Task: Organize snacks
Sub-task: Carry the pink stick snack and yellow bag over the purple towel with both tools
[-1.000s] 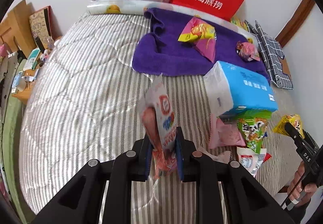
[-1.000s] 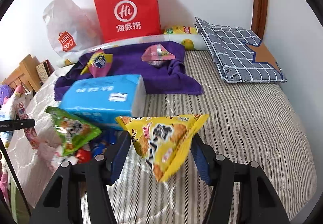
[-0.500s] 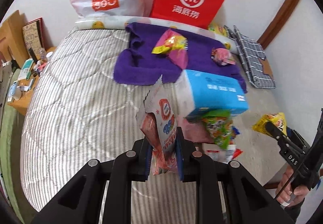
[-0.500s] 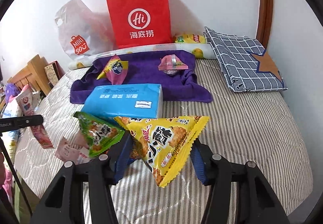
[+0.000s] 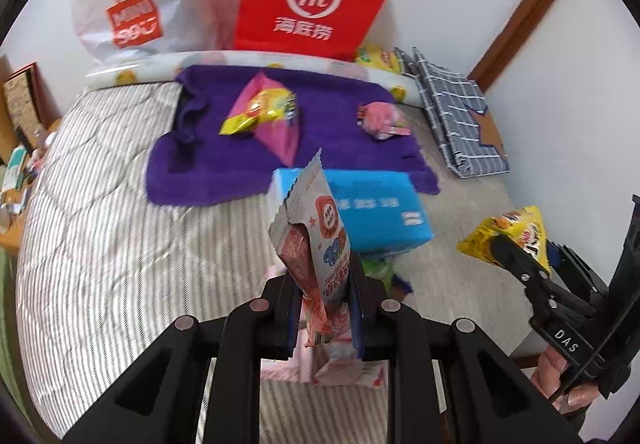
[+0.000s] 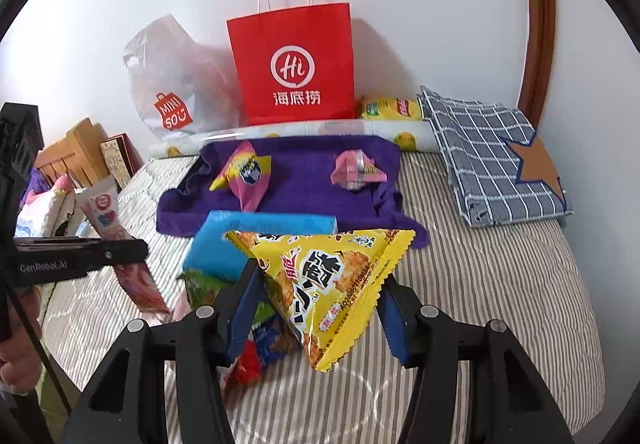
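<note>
My left gripper [image 5: 320,284] is shut on a pink-and-white snack packet [image 5: 316,228], which stands upright above the striped bed. My right gripper [image 6: 320,280] is shut on a yellow triangular snack bag [image 6: 320,268], lifted off the bed. A purple towel [image 5: 208,163] lies further back, with a pink-and-yellow snack [image 5: 264,115] and a small pink snack [image 5: 380,119] on it. A blue tissue pack [image 5: 380,211] sits in front of the towel. A green bag [image 6: 200,288] and other packets lie beside the pack, partly hidden by my fingers.
A red paper bag [image 6: 292,67] and a white plastic bag [image 6: 172,83] stand against the wall behind the towel. A checked blue cloth [image 6: 492,163] lies at the back right, a yellow packet [image 6: 390,109] beside it. Wooden furniture [image 6: 76,147] stands left of the bed.
Both grippers have risen from the bed with their packets still held. The left one has also moved along the bed, so the towel and tissue pack now sit nearer the middle of its view.
</note>
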Action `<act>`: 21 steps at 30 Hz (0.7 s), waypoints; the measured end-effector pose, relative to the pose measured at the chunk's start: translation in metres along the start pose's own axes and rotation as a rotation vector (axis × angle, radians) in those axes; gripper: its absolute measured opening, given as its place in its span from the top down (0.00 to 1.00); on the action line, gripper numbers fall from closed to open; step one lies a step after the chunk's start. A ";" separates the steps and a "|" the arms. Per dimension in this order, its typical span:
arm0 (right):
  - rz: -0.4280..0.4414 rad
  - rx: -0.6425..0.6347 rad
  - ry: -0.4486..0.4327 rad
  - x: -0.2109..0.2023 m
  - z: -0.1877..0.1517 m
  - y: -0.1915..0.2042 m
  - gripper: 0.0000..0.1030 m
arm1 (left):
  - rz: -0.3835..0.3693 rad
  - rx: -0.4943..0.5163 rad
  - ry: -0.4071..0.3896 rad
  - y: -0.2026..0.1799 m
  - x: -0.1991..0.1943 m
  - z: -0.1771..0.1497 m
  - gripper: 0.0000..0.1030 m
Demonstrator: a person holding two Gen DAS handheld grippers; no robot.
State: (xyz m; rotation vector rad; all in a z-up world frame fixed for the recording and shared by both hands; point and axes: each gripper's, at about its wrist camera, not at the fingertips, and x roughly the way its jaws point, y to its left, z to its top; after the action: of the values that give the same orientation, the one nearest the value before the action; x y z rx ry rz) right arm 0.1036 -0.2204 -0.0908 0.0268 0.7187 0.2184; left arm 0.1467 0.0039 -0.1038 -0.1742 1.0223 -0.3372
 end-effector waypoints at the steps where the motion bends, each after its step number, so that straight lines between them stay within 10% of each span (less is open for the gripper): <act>1: 0.002 -0.003 -0.003 0.001 0.005 0.001 0.49 | -0.001 0.005 -0.001 -0.003 0.001 0.004 0.80; 21: -0.043 -0.037 -0.032 0.047 0.067 -0.009 0.49 | 0.005 0.009 -0.023 -0.006 0.025 0.081 0.80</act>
State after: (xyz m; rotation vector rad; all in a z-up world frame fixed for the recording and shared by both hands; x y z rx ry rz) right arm 0.1830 -0.2162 -0.0718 -0.0206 0.6830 0.1902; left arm 0.2269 -0.0116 -0.0804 -0.1669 0.9981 -0.3347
